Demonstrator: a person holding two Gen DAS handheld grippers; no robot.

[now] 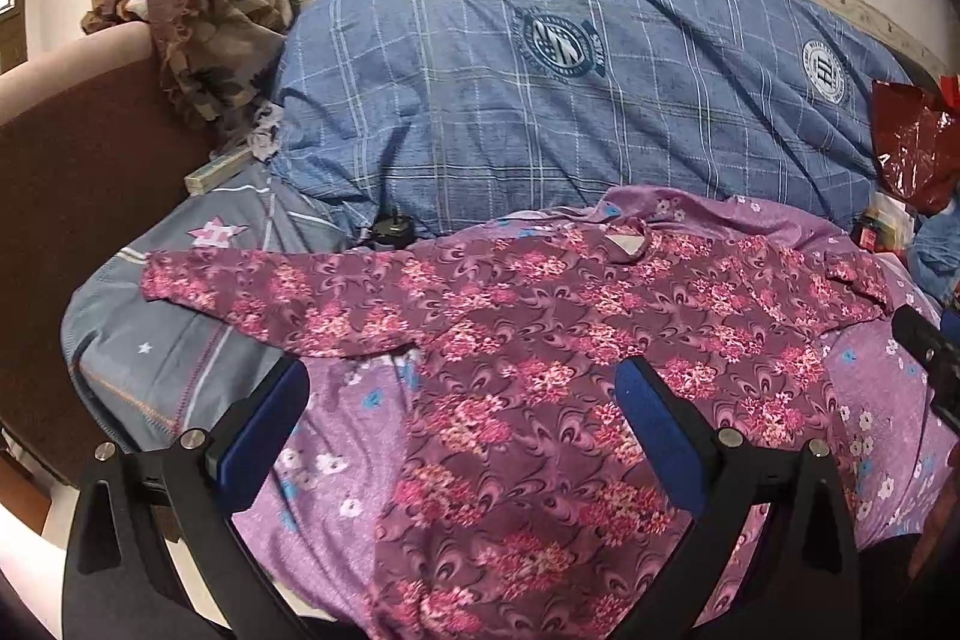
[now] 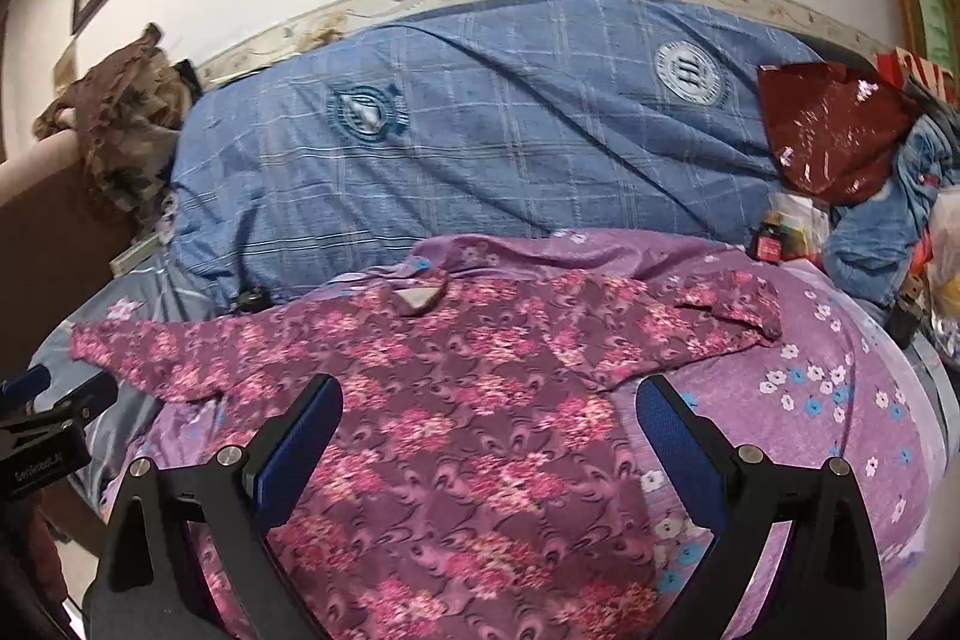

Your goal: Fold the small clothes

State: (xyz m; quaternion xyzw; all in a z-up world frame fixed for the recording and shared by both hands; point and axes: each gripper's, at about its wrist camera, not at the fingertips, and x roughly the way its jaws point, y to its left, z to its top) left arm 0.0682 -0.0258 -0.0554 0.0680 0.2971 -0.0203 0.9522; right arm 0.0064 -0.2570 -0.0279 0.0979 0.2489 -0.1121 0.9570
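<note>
Both claws are hovering above the shirt, jaws spread wide and gripping nothing. Left gripper (image 1: 462, 388) is hanging over the shirt's (image 1: 540, 370) lower left part, its left finger (image 1: 264, 436) sitting off the cloth's left edge, under the left sleeve (image 1: 240, 292). Right gripper (image 2: 489, 406) is hanging over the shirt's (image 2: 450, 400) lower right part, its right finger (image 2: 684, 442) sitting just off the right edge, below the folded-in right sleeve (image 2: 720, 316).

Floral and purple, the shirt is lying flat on a lilac sheet (image 2: 828, 436), collar pointing away toward a blue checked quilt (image 2: 480, 148). Left of the shirt, its outstretched sleeve is lying across a grey cover (image 1: 156, 340). Right of the shirt, bare sheet is lying open up to a red bag (image 2: 834, 130) and clutter beyond it.
</note>
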